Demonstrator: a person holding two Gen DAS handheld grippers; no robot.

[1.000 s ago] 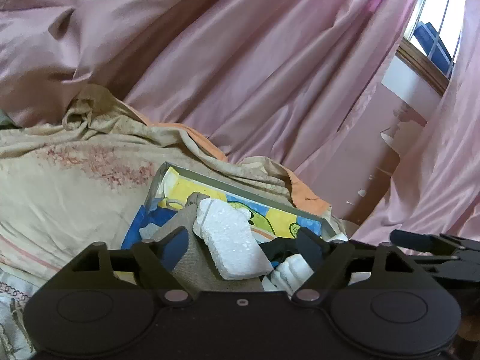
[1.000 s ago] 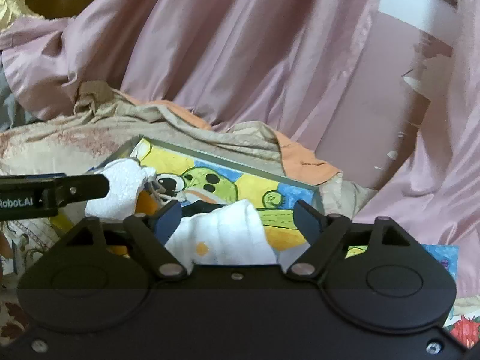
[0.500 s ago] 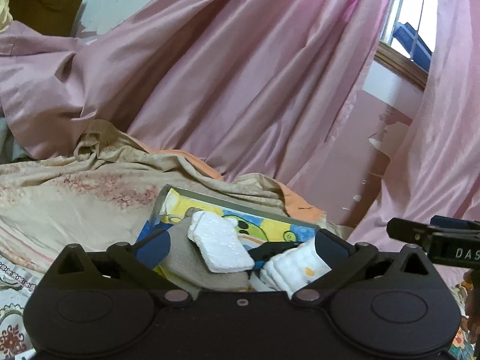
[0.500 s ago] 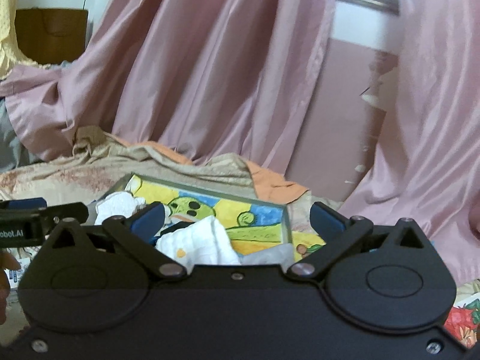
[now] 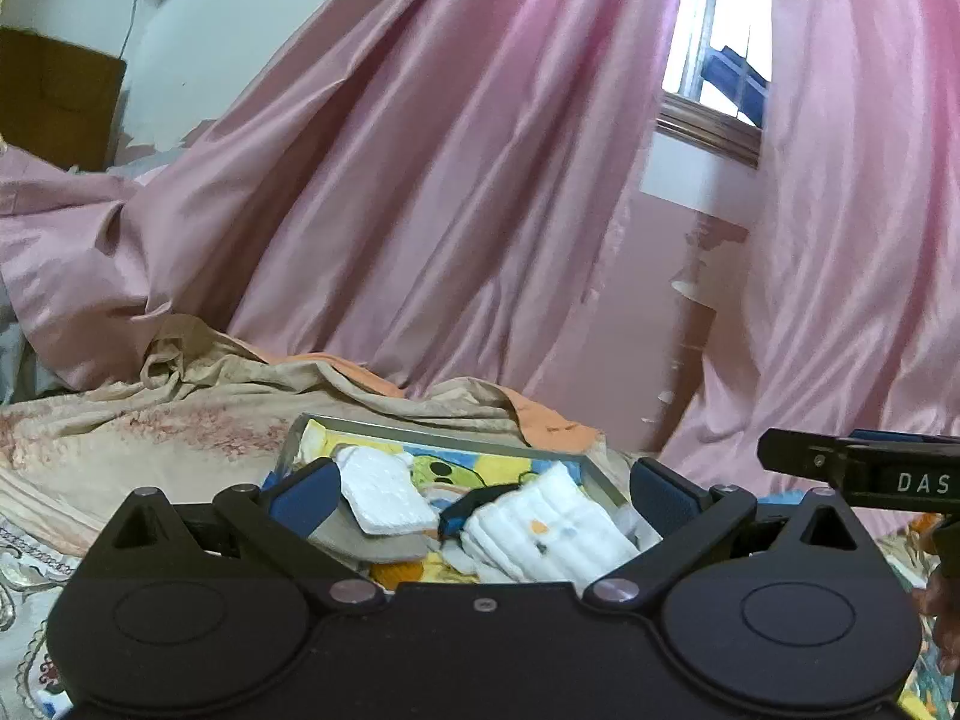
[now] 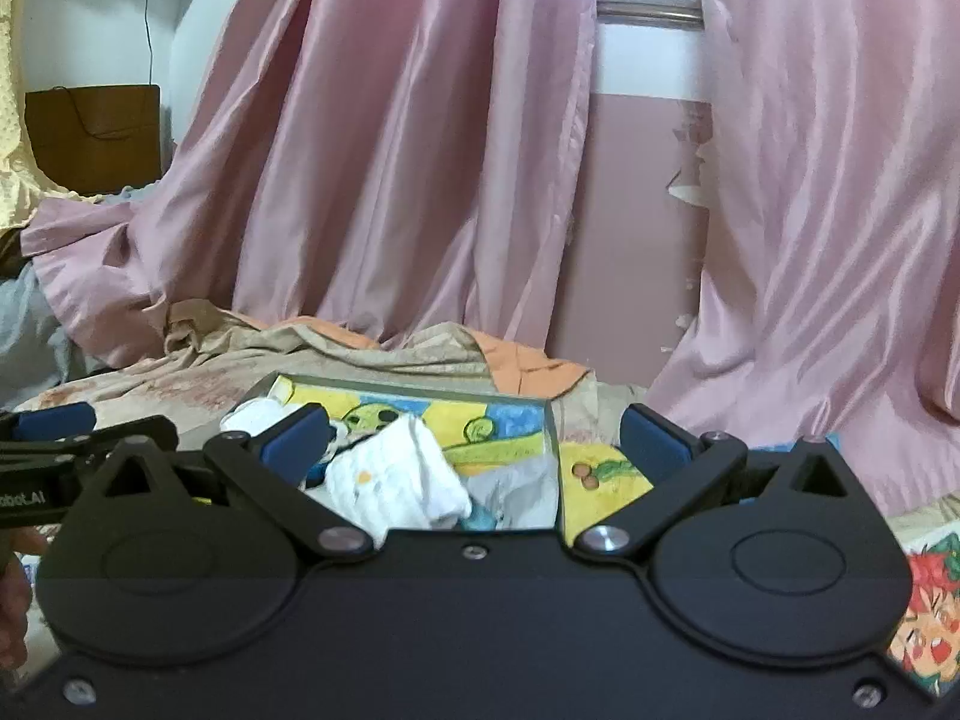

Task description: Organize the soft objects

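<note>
Our right tool (image 6: pixel 474 441) stands wide open with nothing between its blue pads (image 6: pixel 297 438). Beyond it we see a white cloth (image 6: pixel 396 480) lying in a cartoon-printed box (image 6: pixel 549 420) on the bed, pink curtains (image 6: pixel 390 150) behind.

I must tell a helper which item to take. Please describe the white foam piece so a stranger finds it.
Find the shallow tray with a cartoon print on the bed, before the pink curtains. The foam piece lies at its left, on a beige cloth. Unlike the ribbed, folded white cloth beside it, it is a stiff, grainy slab.

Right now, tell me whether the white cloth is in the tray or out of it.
In. The folded white cloth lies inside the cartoon-printed tray, beside a white foam piece; both grippers are open and hold nothing.
</note>
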